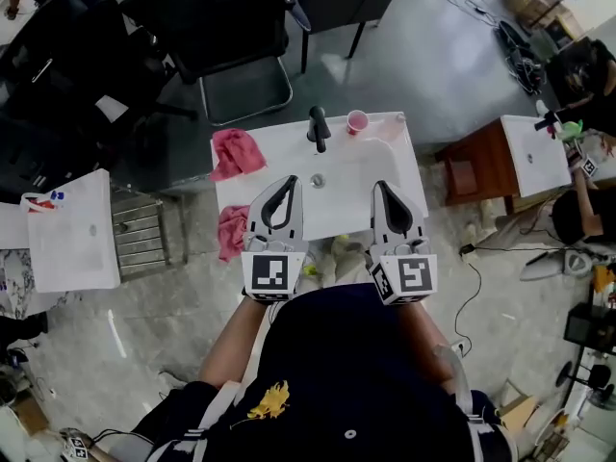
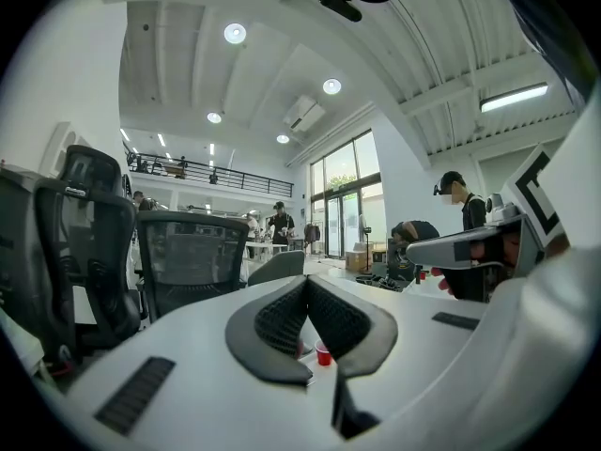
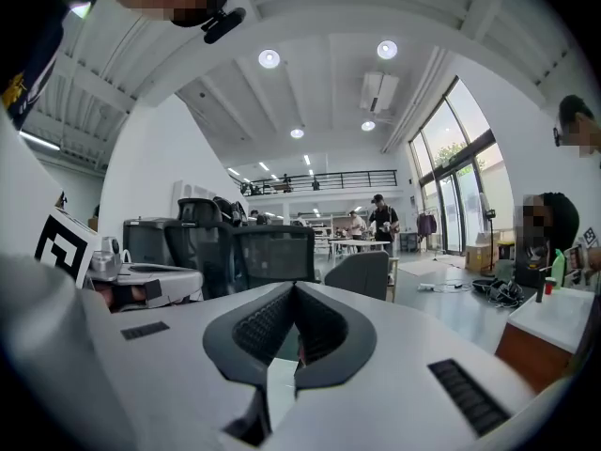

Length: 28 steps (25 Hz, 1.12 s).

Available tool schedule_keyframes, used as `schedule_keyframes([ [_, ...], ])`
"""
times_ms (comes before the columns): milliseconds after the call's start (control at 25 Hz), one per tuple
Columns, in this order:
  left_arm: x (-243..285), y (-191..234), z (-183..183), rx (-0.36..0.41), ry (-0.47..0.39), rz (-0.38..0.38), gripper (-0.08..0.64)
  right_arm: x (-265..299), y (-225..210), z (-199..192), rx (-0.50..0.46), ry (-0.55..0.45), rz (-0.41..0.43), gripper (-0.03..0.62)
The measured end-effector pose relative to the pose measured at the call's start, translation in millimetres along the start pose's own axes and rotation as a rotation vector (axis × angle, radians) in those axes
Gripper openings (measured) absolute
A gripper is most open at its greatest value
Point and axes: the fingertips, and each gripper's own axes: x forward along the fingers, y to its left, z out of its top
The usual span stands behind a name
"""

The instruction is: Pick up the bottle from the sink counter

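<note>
The white sink counter [image 1: 385,176] stands just in front of me in the head view. At its back edge a dark upright thing [image 1: 318,128] rises; I cannot tell whether it is a tap or the bottle. A pink cup [image 1: 357,121] stands right of it and shows as a small red cup [image 2: 323,353] in the left gripper view. My left gripper [image 1: 292,180] hovers over the counter's near left part, jaws together, holding nothing. My right gripper [image 1: 380,186] hovers over the near right part, also shut and empty. Both gripper views look level across the room, past the closed tips [image 2: 306,282] [image 3: 293,286].
A pink cloth [image 1: 236,152] lies on the counter's left end, and another [image 1: 232,230] hangs at its near left corner. Black office chairs [image 1: 226,27] stand behind the counter. A white table [image 1: 72,229] is at left, a second sink counter [image 1: 534,152] with people at right. Cables run over the floor.
</note>
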Motion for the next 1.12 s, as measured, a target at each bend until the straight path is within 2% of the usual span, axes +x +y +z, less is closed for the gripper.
schedule_keyframes([
  [560, 27.5, -6.6, -5.4, 0.010, 0.007, -0.019, 0.018, 17.1, -23.7, -10.7, 0.011, 0.027, -0.006, 0.026],
  [1120, 85.8, -17.1, -21.2, 0.001, 0.083, -0.039, 0.018, 53.2, -70.7, -21.6, 0.017, 0.069, -0.011, 0.027],
])
